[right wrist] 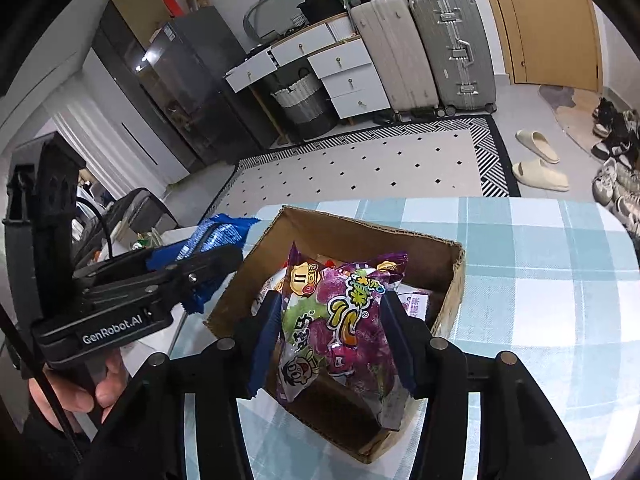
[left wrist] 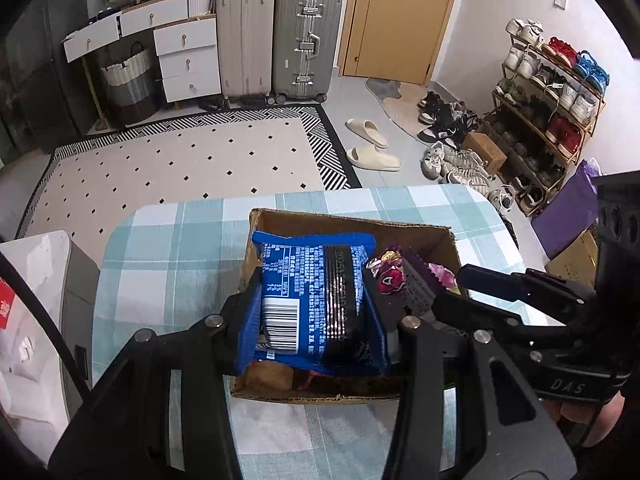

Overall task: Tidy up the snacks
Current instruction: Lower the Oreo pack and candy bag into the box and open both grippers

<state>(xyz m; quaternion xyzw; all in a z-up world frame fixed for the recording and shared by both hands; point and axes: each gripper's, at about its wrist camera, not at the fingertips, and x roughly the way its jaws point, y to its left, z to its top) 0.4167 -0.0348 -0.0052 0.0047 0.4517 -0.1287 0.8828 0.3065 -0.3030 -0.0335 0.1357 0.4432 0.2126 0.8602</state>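
An open cardboard box (left wrist: pixel 352 226) (right wrist: pixel 360 232) stands on a table with a blue plaid cloth (left wrist: pixel 180 248) (right wrist: pixel 540 280). My left gripper (left wrist: pixel 312 304) (right wrist: pixel 200 268) is shut on a blue snack packet (left wrist: pixel 312 292) (right wrist: pixel 216 232), back side and barcode facing the camera, held over the box's left half. My right gripper (right wrist: pixel 332 332) (left wrist: pixel 448 286) is shut on a purple snack bag (right wrist: pixel 344 320) (left wrist: pixel 388 276), its pads touching both sides, just above the box's near right part. More packets (right wrist: pixel 416 304) lie in the box, mostly hidden.
A white and grey unit (left wrist: pixel 36 300) stands left of the table. Beyond the table's far edge, the floor has a dotted rug (left wrist: pixel 180 160), slippers (left wrist: pixel 372 144), suitcases (left wrist: pixel 304 40) and a shoe rack (left wrist: pixel 552 100). A hand (right wrist: pixel 80 392) holds the left gripper.
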